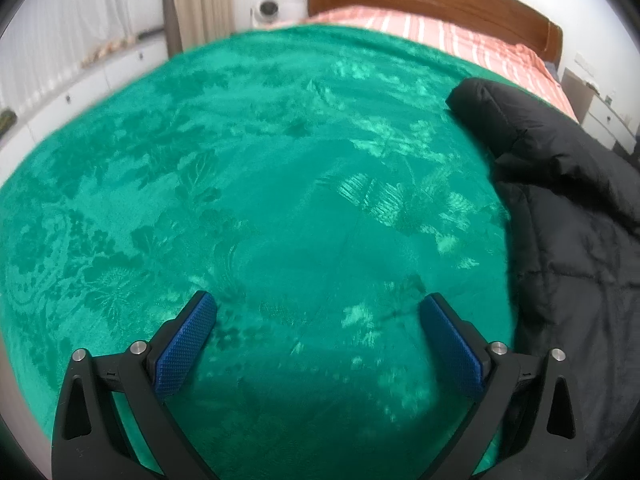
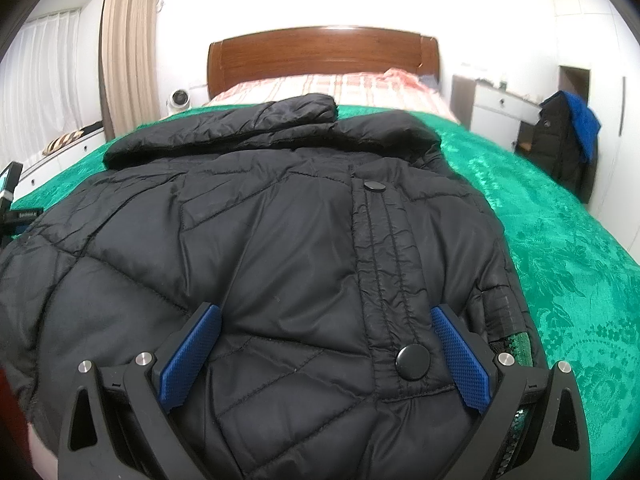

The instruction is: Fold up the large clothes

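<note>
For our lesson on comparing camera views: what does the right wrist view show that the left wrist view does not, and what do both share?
Only the right wrist view shows the jacket's front placket with its snap buttons, the open right gripper above it, and dark and blue clothes hanging by the wall. Only the left wrist view shows the open left gripper over bare blanket. Both share the black puffer jacket, green blanket, striped bedding and wooden headboard.

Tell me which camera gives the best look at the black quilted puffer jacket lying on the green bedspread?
The right wrist view: the black quilted puffer jacket fills it, showing collar, snap buttons and front placket. The left wrist view catches only its edge at the right, over the green bedspread.
</note>
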`<state>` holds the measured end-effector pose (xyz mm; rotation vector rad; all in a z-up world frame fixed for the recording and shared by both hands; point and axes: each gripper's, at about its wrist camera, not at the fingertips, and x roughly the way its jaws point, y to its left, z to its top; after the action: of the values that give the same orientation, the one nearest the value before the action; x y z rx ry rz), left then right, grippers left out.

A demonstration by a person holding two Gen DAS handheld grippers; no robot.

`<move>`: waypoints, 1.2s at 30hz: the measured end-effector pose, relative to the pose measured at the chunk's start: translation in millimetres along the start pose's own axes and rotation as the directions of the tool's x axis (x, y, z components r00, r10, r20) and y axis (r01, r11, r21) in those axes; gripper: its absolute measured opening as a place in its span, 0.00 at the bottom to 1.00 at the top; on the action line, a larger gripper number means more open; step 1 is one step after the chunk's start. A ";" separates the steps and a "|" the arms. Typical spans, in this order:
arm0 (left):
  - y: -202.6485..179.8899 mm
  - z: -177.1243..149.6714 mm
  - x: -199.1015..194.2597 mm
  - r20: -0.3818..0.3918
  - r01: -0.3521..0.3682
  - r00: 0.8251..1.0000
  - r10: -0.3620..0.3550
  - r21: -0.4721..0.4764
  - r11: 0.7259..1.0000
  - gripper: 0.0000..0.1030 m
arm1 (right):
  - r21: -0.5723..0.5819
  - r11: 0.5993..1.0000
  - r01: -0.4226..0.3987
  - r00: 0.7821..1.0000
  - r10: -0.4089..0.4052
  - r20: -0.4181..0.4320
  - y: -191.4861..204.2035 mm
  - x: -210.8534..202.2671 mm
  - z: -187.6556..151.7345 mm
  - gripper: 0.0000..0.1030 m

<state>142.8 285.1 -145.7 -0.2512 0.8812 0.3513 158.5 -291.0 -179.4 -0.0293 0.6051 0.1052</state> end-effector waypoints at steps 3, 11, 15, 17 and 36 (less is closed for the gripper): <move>10.9 -0.8 -35.0 -0.023 0.241 0.970 -0.244 -0.083 0.967 0.95 | 0.058 0.994 -0.098 0.991 0.102 -0.084 -17.6 -15.2 15.6 0.98; -42.1 -74.4 -70.2 -0.308 0.432 0.874 -0.375 0.141 0.891 0.97 | 0.223 0.975 -0.005 0.968 0.060 -0.244 -112.2 -76.3 16.2 0.99; -57.1 -97.9 -79.4 -0.287 0.395 0.900 -0.328 0.219 0.892 0.97 | 0.410 0.910 -0.058 0.910 0.217 -0.353 -134.7 -70.4 -22.7 0.96; -60.9 -100.8 -81.7 -0.327 0.446 0.869 -0.372 0.191 0.874 0.96 | 0.467 0.878 -0.102 0.892 0.289 -0.348 -130.8 -69.9 -34.2 0.86; -36.6 -147.3 -148.5 -0.523 0.573 0.736 -0.430 0.142 0.807 0.15 | 0.382 0.902 -0.202 0.771 0.387 -0.505 -100.5 -148.5 -50.5 0.16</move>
<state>-33.4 170.2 -116.4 -0.2948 1.2848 -0.3836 19.3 -407.3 -136.7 0.3574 1.2303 0.3204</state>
